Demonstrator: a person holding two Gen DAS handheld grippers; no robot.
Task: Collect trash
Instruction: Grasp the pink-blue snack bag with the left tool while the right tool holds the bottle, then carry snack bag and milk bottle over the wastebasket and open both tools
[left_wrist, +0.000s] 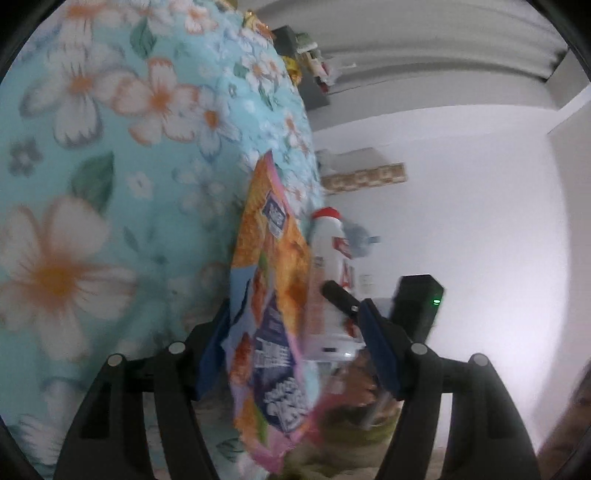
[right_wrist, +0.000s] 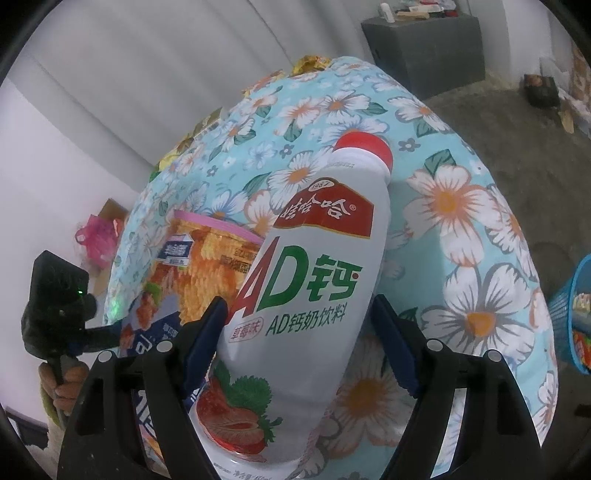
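The flower-print desk (right_wrist: 461, 206) still carries wrappers along its far edge, so collecting looks far from finished. A blue basket (right_wrist: 570, 314) with trash stands beside the desk. Over the desk, the right hand-held gripper (right_wrist: 299, 339) stands wide around a white drink bottle (right_wrist: 314, 280), seemingly grasping it. The left hand-held gripper (left_wrist: 295, 347) is released; a snack bag (left_wrist: 269, 314) hangs between its fingers.

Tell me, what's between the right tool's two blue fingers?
A white milk-drink bottle with a red cap sits between the right tool fingers, seen in the right wrist view.
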